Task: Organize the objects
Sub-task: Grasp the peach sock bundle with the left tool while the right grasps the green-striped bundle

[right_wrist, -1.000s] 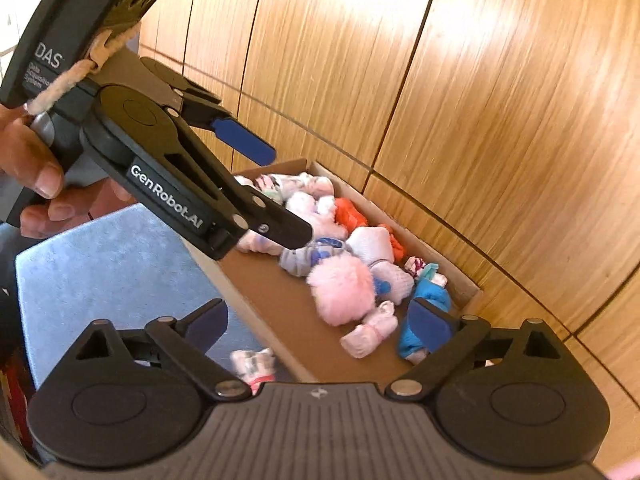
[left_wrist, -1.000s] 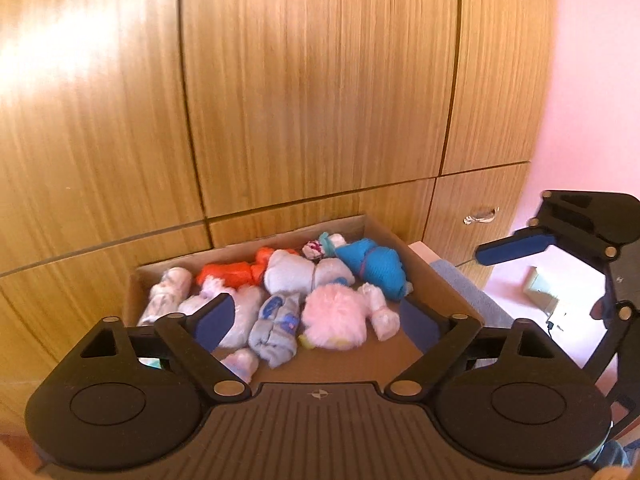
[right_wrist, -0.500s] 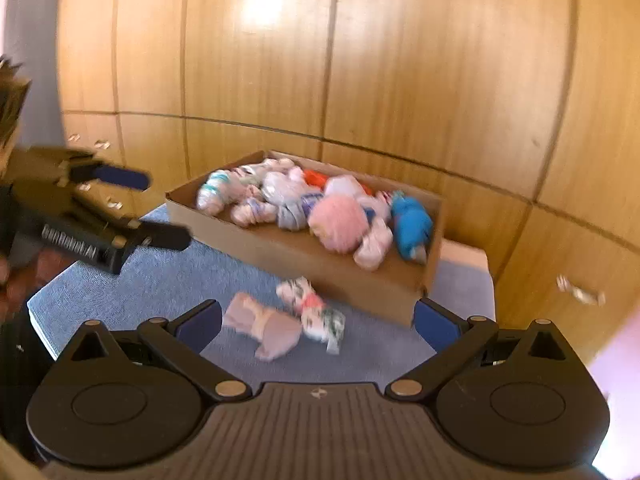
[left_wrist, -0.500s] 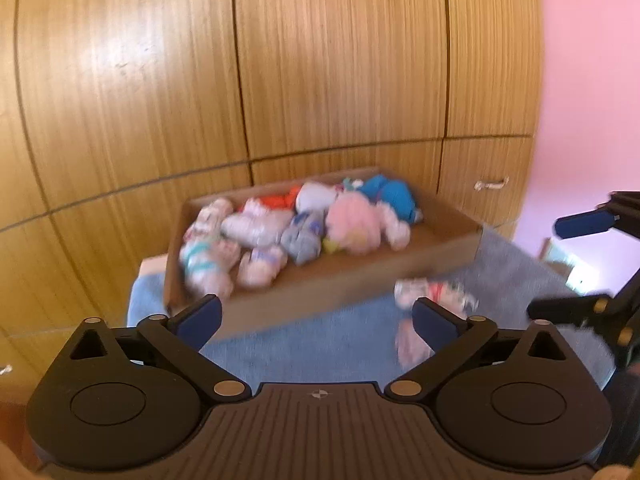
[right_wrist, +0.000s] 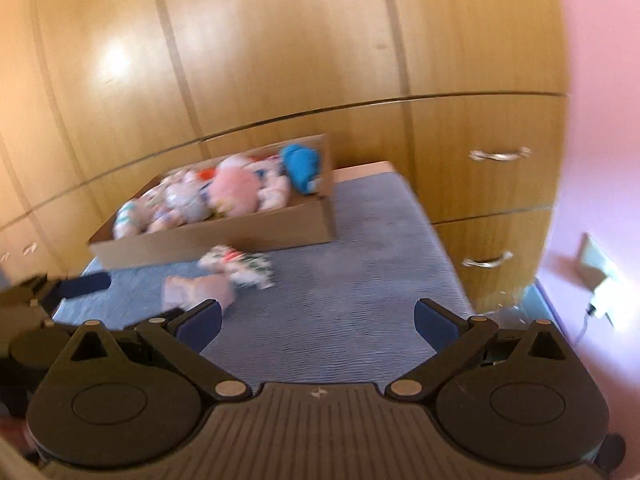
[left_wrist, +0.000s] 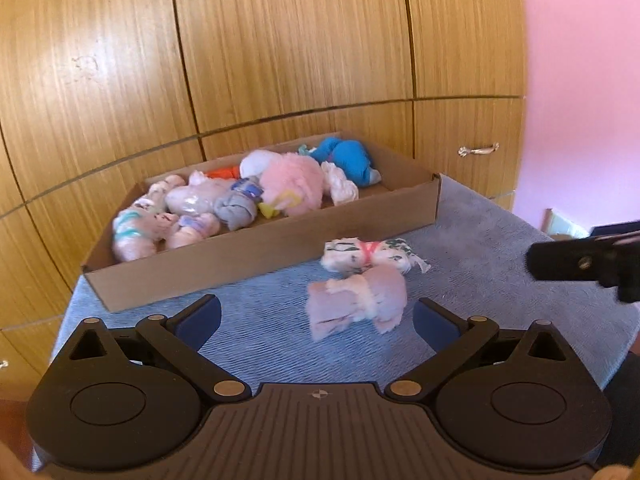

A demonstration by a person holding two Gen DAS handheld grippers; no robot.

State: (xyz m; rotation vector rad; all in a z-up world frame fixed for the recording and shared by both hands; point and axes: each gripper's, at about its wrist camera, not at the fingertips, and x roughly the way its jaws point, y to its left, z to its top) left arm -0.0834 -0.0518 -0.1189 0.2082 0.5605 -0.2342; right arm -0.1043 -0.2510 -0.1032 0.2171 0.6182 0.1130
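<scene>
A shallow cardboard box on a blue-grey mat holds several rolled sock bundles, among them a fluffy pink one and a blue one. Two bundles lie loose on the mat in front of it: a pale pink roll and a white patterned roll with a red band. My left gripper is open, with the pink roll just ahead between its fingertips, untouched. My right gripper is open over bare mat, to the right of both loose rolls.
Wooden wardrobe doors and drawers with metal handles rise behind the box. A pink wall lies to the right, with a socket and plug low on it. The mat ends at its right edge near the drawers.
Both grippers drew back from the box and dropped lower, so the mat and the two loose rolls came into view. The right gripper rolled upright and both sets of jaws widened slightly.
</scene>
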